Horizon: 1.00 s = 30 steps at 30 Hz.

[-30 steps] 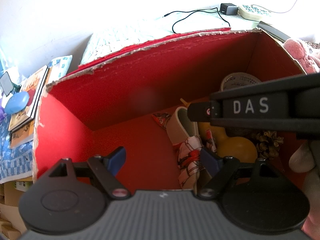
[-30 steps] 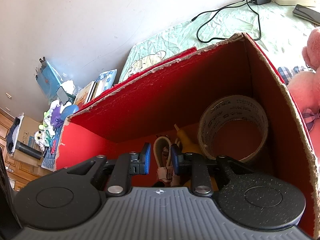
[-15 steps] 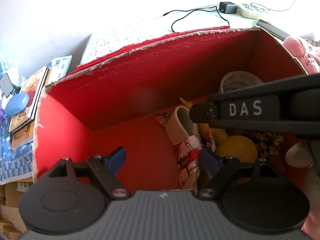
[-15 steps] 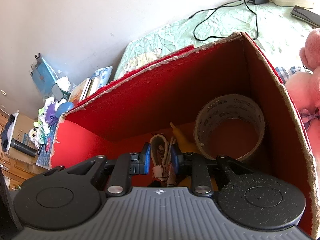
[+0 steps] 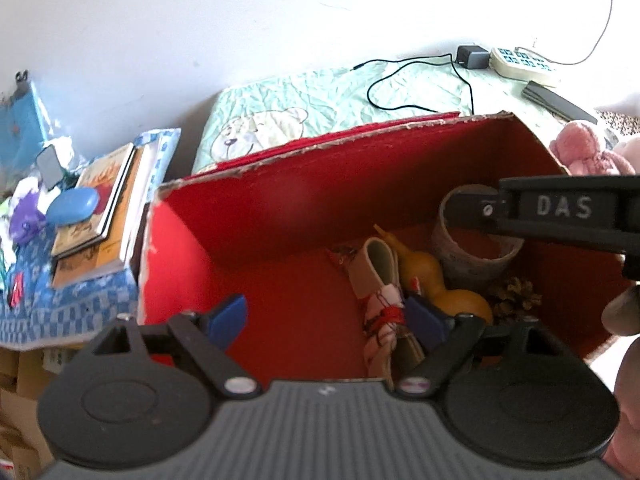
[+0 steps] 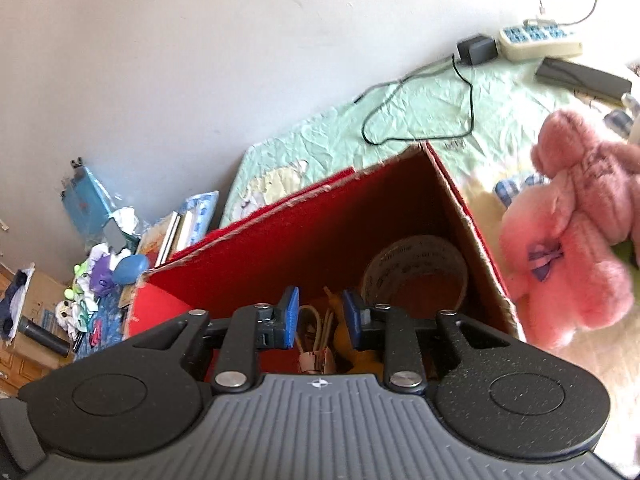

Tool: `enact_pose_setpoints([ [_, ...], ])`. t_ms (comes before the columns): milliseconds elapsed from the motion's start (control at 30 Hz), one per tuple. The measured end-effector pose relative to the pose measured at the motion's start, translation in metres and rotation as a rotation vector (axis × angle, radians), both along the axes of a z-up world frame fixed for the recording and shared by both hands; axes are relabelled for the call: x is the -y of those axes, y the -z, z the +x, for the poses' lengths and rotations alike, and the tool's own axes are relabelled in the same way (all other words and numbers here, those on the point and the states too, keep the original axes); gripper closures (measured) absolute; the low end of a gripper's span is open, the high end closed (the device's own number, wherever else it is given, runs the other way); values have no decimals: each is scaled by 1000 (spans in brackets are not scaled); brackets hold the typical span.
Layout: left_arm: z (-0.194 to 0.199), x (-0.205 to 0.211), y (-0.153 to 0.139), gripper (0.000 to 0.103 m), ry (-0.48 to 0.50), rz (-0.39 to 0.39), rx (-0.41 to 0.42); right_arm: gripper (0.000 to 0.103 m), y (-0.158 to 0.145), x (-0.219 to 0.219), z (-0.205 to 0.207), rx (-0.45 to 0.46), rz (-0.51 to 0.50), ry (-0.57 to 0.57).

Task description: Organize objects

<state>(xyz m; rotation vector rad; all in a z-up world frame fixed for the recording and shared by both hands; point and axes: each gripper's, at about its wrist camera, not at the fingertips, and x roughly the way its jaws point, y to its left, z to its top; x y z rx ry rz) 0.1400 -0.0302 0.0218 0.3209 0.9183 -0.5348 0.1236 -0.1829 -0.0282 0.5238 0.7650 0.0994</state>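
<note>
Both tongs have lifted back from the red box [image 5: 280,216] since a second ago, and the right tongs [image 6: 318,316], then nearly pressed together, now stand parted and hold nothing. The left tongs [image 5: 324,320] hang spread wide and empty above the near rim, their right blade just over the patterned cloth bundle [image 5: 382,312].

Beyond the left tongs' right blade lie a cream slipper-like piece [image 5: 376,260], a yellow gourd [image 5: 436,280], a pine cone [image 5: 516,294] and, farthest right, the roll of tape [image 5: 472,256], all crowded in the box's right half; the half ahead of the left blade is bare. Right of the right tongs, outside the box on the bed, sits a pink plush toy [image 6: 572,232].

That toy looks like the next thing to stow. I would swing the right tongs over, pinch a limb rather than the bulky body, and lower it into the bare half.
</note>
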Motion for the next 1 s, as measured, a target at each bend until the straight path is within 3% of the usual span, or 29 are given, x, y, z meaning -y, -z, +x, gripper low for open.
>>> enact_pose_setpoints([
  [267, -34, -5, -17, 9, -67, 41, 44, 73, -15, -6, -30, 87, -38, -85],
  [400, -52, -10, -28, 9, -105, 34, 54, 57, -25, -7, -50, 143, -63, -112],
  [500, -62, -15, -33, 9, -142, 50, 61, 51, -31, -4, -62, 161, -47, -126],
  [667, -79, -24, -36, 9, -191, 65, 61, 50, -37, -6, -79, 173, -72, -181],
  [1000, -109, -42, -32, 7, -259, 64, 36, 51, -34, -4, -99, 137, -3, -231],
])
